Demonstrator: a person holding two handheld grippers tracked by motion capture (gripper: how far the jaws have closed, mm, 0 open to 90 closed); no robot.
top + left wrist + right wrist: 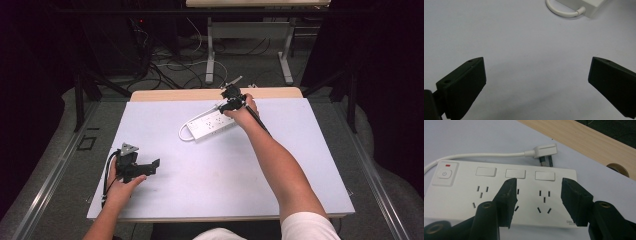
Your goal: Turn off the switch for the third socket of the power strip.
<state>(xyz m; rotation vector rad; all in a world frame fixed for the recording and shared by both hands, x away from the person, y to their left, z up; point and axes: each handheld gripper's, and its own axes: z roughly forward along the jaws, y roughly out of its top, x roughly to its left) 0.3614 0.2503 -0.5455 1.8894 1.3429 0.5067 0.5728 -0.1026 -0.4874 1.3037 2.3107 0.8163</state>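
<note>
A white power strip [210, 125] lies on the white mat at the far middle of the table, its cable looping off its left end. In the right gripper view the strip [461, 192] shows a power button with a red mark, three switches and three sockets, with its white plug [544, 151] lying just behind. My right gripper [231, 100] hovers over the strip's right end, open [537, 185], its jaws astride the right-hand socket with nothing pinched. My left gripper [152, 169] rests near the front left of the mat, open wide [536, 67] and holding nothing. The strip's corner [594, 7] and cable loop [561, 11] lie ahead of it.
The white mat [200, 175] covers most of the table, with a wooden strip [175, 94] bare along the far edge. A round cable hole [617, 168] sits in that wood. Beyond the table are another desk's legs [210, 55] and floor cables.
</note>
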